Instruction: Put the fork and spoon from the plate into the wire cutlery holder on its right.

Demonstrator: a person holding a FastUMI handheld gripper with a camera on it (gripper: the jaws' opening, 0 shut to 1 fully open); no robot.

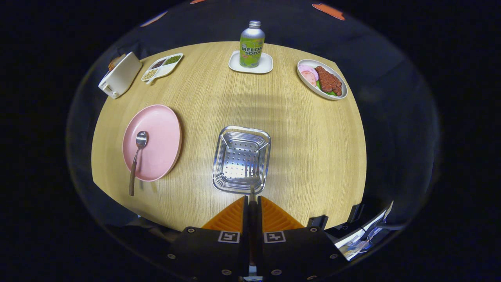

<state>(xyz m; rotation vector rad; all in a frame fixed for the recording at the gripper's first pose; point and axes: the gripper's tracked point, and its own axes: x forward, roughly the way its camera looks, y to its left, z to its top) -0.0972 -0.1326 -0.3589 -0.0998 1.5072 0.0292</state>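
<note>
One big round wooden table [313, 149] holds everything here. On it sits a flat pink round plate [160, 133], and to its right a shiny square metal cutlery holder with little holes [241, 158]. A silver spoon with a brown handle [137, 156] lies on the plate, its handle poking off the near edge. The orange-fingered gripper [252, 201] hangs right over the near side of the holder. Its two fingers are pressed together on a thin metal handle [252, 191], which is likely the fork, though the rest is hidden. So the fork step looks to be in hand. Next, I think, the fingers must let go over the holder, then go left for the spoon.
</note>
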